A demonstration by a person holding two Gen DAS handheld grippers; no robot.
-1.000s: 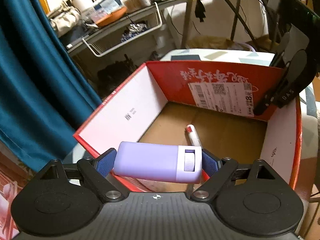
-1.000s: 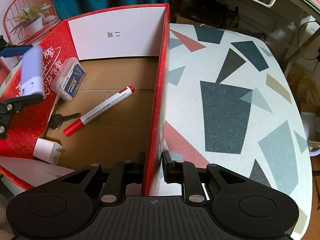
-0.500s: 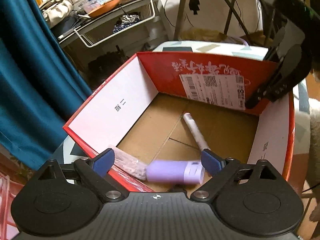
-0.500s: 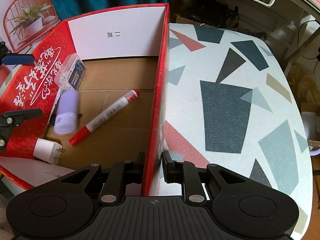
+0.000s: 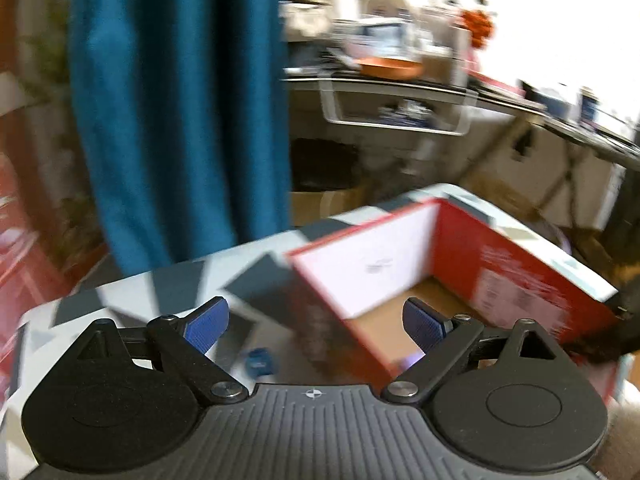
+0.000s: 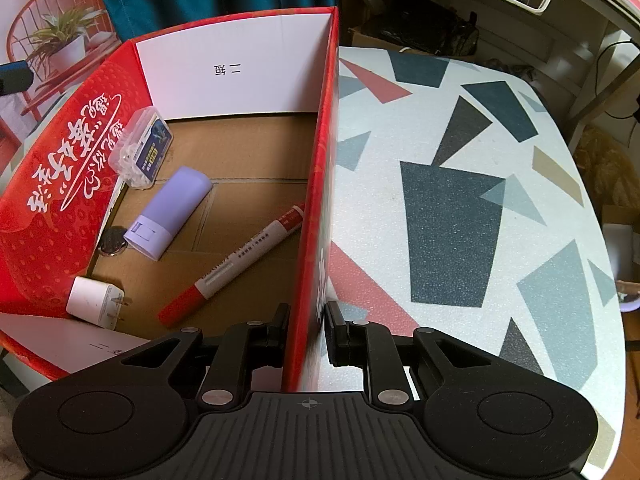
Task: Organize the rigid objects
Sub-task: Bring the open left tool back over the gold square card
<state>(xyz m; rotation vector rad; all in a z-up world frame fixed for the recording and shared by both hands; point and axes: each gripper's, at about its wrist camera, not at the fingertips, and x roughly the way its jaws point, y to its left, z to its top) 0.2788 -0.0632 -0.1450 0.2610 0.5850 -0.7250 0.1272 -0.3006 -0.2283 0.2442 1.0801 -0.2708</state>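
A red cardboard box (image 6: 316, 184) stands on the patterned table (image 6: 452, 216). Inside lie a lilac case (image 6: 170, 210), a red-and-white marker (image 6: 236, 266), a clear plastic box (image 6: 140, 148), a white charger plug (image 6: 94, 300) and a dark round item (image 6: 113, 240). My right gripper (image 6: 306, 340) is shut on the box's right wall. My left gripper (image 5: 316, 320) is open and empty, swung to the left of the box (image 5: 452, 280); that view is blurred. A small blue object (image 5: 260, 362) lies on the table below it.
A teal curtain (image 5: 180, 112) hangs behind the table. A cluttered shelf with a wire basket (image 5: 396, 112) stands at the back. The table's rounded edge (image 6: 600, 208) runs along the right.
My left gripper opened and dropped the lilac case into the box, then swung left away from the box. The marker shifted toward the right wall. My right gripper has kept its hold.
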